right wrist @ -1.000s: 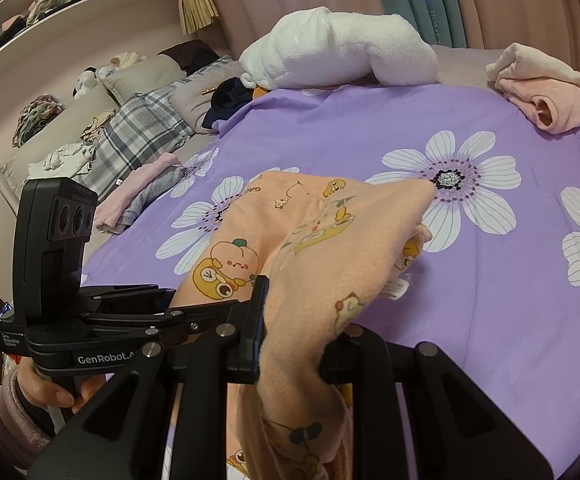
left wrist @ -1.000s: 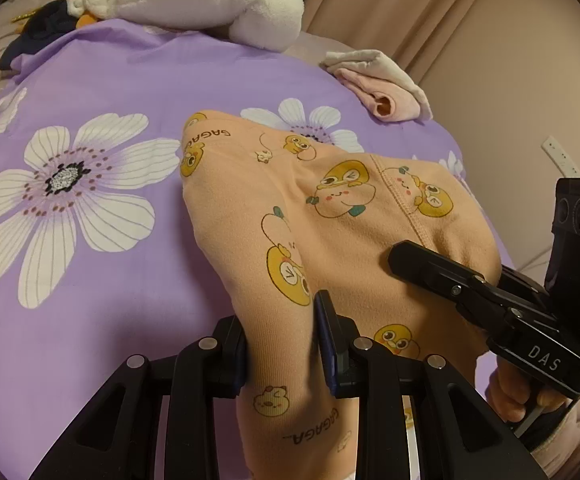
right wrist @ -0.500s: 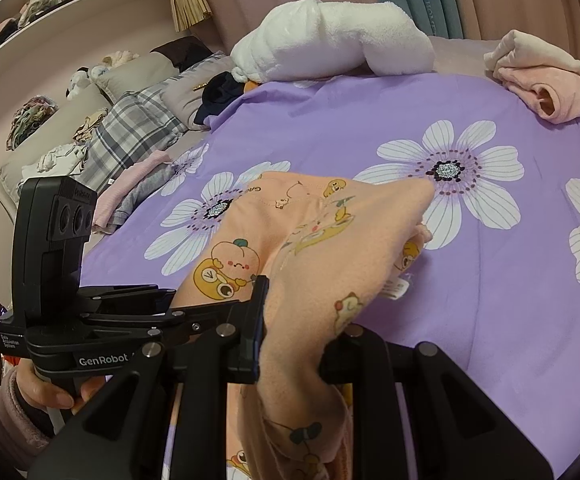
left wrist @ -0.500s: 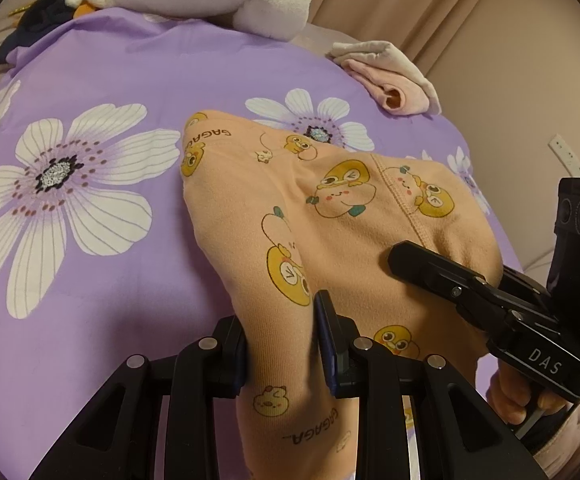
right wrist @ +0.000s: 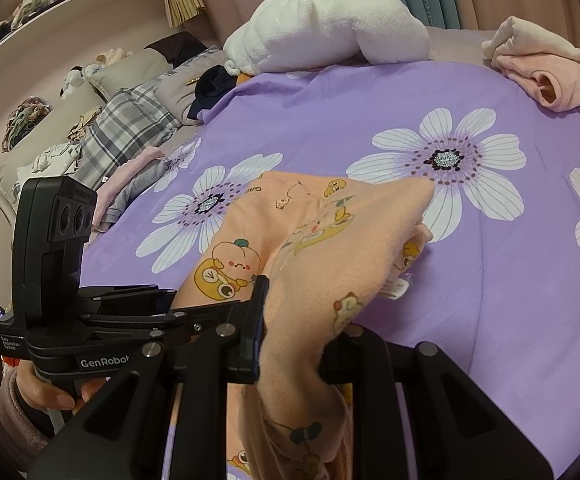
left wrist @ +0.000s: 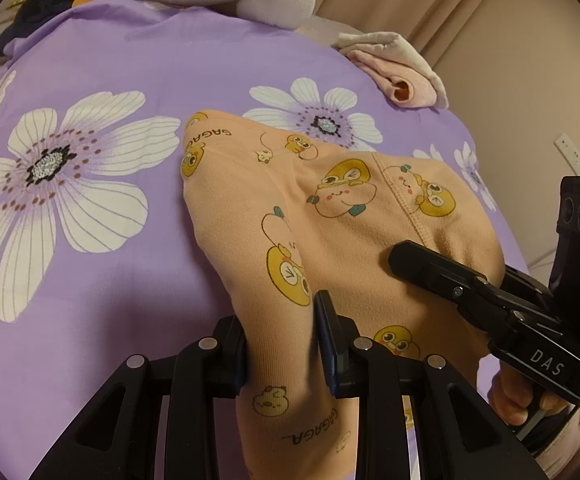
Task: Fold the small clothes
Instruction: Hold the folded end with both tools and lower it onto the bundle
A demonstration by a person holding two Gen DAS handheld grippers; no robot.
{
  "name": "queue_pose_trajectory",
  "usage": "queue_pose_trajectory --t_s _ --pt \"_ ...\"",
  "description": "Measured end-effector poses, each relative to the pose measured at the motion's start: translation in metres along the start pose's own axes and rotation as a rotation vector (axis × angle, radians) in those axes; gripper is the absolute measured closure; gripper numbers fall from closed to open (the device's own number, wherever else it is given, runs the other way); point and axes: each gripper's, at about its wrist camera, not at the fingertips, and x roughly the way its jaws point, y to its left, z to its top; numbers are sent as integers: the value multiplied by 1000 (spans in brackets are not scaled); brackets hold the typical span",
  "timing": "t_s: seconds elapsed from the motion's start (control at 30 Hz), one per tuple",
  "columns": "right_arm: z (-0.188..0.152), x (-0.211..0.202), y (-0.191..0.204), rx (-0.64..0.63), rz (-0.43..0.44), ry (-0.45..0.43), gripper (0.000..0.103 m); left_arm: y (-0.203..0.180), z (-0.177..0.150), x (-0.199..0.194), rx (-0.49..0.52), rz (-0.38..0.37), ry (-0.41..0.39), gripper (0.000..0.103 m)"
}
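Nearest the cameras: two black hand-held grippers were seen, each clamped on the same garment.
Left gripper (left wrist: 282, 344): its two fingers were pressed against a bunched fold of the peach garment (left wrist: 330, 232), which was gripped between them.
Right gripper (right wrist: 294, 344): its jaws were closed on another gathered part of the cloth; the right finger was partly covered by it.
Hands: one hand (left wrist: 518, 396) was seen under the right gripper's handle in the left wrist view, and one hand (right wrist: 46, 392) in a pink fleece sleeve under the left gripper's handle in the right wrist view.
Garment: one small peach piece printed with cartoon fruit figures and "GAGAGA" lettering was held up at its near end, while its far end was lying on the bedspread; one white label (right wrist: 396, 288) was showing at an edge.
Bedspread (left wrist: 102, 288): one purple sheet with large white flowers was spread beneath.
Far edge: one pink and cream garment (left wrist: 402, 76) and one white plush bundle (right wrist: 330, 36) were lying there, well apart from the peach piece.
Beyond, left: one plaid pillow (right wrist: 130, 132) was seen beside the bed sheet.
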Motion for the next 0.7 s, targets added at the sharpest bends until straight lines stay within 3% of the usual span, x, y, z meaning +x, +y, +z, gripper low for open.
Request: queue_pose_trajectory --t_s 0.7 --pt "-1 11 -7 18 4 22 83 4 1 8 -8 8 22 76"
